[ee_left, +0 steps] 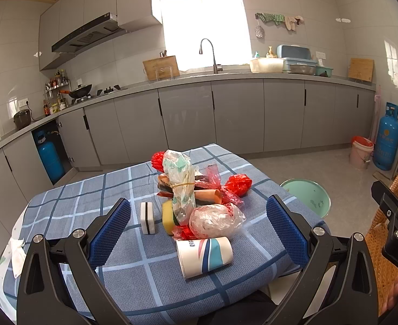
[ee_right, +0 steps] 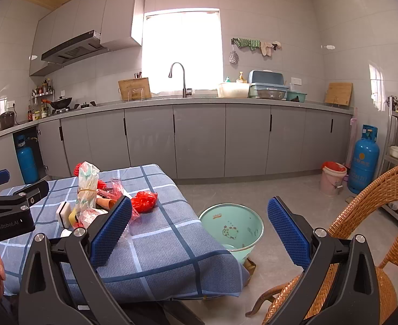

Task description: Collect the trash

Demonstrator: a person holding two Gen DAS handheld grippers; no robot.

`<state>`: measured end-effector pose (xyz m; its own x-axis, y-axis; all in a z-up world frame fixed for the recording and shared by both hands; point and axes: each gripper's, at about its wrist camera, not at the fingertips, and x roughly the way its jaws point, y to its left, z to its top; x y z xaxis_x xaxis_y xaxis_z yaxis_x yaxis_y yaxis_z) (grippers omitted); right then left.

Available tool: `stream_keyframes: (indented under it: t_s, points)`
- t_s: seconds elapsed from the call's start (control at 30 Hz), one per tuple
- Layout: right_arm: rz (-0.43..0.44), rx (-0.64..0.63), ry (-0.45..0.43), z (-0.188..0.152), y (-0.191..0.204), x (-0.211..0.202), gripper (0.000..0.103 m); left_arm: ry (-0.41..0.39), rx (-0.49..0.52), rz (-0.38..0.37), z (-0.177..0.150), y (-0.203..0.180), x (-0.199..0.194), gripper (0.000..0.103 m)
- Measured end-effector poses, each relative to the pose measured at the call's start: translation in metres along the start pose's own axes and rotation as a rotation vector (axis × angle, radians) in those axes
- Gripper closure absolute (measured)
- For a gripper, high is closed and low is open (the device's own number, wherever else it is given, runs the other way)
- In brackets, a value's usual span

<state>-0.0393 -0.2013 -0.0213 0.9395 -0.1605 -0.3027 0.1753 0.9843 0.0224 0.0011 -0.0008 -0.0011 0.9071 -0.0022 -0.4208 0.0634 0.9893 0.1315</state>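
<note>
Both the left claw and the right claw are spread wide, nothing grasped. A paper cup is tipped over near the desk's front edge; light and crushable, it is best pinched gently across its rim.

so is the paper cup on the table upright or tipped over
Tipped over. The white paper cup with blue and red stripes lies on its side on the blue checked tablecloth, open mouth facing left.
</note>
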Motion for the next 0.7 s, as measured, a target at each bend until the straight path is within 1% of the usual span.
stream_keyframes:
  t_s: [0.7]
  points:
    - [0.003,-0.004,0.008,-0.0053,0.0025,0.0044,0.005,0.005,-0.004,-0.002,-0.0004,0.0011,-0.0015,0.005]
